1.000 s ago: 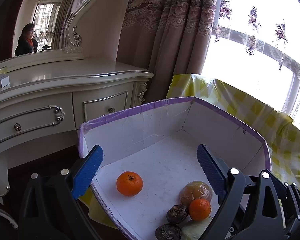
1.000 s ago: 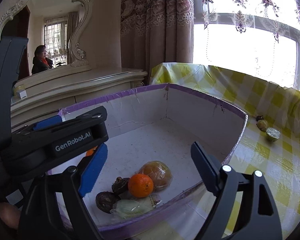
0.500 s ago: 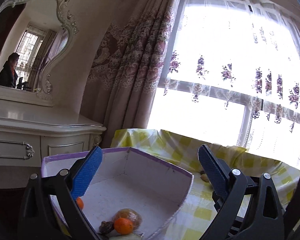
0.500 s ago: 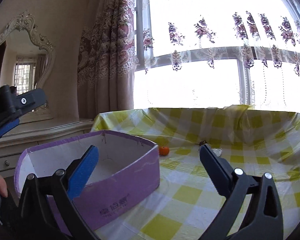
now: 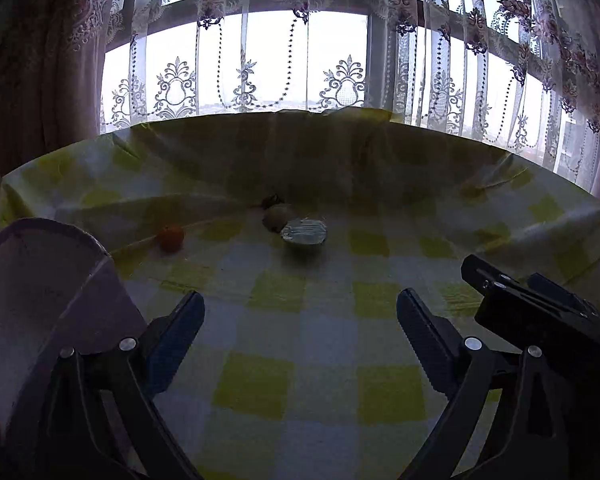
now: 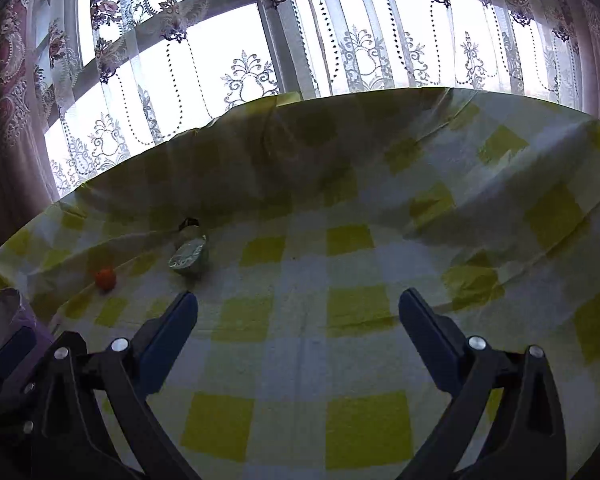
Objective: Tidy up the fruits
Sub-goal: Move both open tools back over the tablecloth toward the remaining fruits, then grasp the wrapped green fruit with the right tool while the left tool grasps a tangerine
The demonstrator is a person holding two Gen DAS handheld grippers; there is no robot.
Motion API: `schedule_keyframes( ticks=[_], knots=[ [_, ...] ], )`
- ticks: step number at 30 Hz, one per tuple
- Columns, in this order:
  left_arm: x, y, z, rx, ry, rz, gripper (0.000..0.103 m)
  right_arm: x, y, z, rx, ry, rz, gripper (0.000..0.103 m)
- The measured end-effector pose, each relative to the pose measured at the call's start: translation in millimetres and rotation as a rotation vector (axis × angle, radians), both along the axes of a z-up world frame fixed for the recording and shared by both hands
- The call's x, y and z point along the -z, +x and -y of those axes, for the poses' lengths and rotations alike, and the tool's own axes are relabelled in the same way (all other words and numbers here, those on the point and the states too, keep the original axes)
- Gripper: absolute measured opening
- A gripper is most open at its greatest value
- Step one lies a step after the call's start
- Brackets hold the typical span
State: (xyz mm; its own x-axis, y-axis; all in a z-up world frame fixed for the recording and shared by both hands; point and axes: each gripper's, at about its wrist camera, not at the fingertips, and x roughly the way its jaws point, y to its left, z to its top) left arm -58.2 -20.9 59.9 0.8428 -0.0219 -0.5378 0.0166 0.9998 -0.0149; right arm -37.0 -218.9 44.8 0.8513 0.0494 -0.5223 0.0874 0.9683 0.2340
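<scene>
Yellow-and-white checked tablecloth (image 5: 300,320) fills both views, backed by lace curtains (image 5: 300,60). The left gripper (image 5: 300,320) and right gripper (image 6: 298,320) are each seen with jaws spread wide and nothing held. An orange (image 5: 171,237) is seen left of centre on the cloth, well apart from both grippers. A foil-topped cup (image 5: 304,232) lies tilted just beside a round fruit (image 5: 277,216) (kind unclear). A purple box (image 5: 40,288) occupies the lower left.

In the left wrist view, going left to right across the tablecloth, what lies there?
Purple box → orange → brownish round fruit → foil-topped cup → the right tool's body at the right edge.
</scene>
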Motion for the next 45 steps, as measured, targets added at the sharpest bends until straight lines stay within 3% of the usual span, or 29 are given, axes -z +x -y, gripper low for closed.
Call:
schedule_keyframes(
  ticks=[3,7,10,17,20,24,30,36,39,42,45],
  knots=[
    [24.1,42.4,-5.7,-0.033,-0.006,-0.096,0.094,8.8,41.5,4.1,0.004,-0.019,-0.079,0.101],
    [37.8,74.1,-23.4,-0.08,-0.035,-0.146,0.094,18.0,84.2,-7.2,-0.042,-0.039,-0.135,0.101],
    [41.0,86.1,-33.6,-0.102,-0.075,-0.175,0.094,25.8,110.6,-24.5,-0.097,-0.065,-0.178,0.101],
    [50.5,104.3,-38.8,-0.146,-0.085,-0.254,0.094,46.6,155.8,-50.3,-0.205,-0.075,-0.304,0.101],
    [54.2,107.2,-35.5,-0.179,-0.043,-0.294,0.094,49.4,171.2,-56.1,-0.236,-0.093,-0.311,0.101],
    [58.5,110.0,-28.8,-0.141,-0.006,-0.319,0.094,49.5,189.7,-68.1,-0.311,-0.121,-0.302,0.101],
    [65.1,116.9,-41.1,-0.122,-0.107,-0.364,0.095,50.0,218.1,-85.8,-0.399,-0.139,-0.305,0.101],
    [66.6,117.5,-39.7,-0.11,-0.112,-0.365,0.099,47.0,230.9,-100.1,-0.441,-0.174,-0.283,0.101],
    [66.4,116.7,-40.1,-0.112,-0.117,-0.361,0.099,42.5,227.1,-84.6,-0.395,-0.103,-0.243,0.101],
    [66.6,117.5,-38.6,-0.116,-0.109,-0.363,0.099,34.1,221.6,-71.3,-0.459,0.035,-0.171,0.101],
    [66.1,117.0,-38.7,-0.116,-0.112,-0.361,0.099,31.7,220.4,-96.0,-0.548,-0.047,-0.201,0.101]
  ],
)
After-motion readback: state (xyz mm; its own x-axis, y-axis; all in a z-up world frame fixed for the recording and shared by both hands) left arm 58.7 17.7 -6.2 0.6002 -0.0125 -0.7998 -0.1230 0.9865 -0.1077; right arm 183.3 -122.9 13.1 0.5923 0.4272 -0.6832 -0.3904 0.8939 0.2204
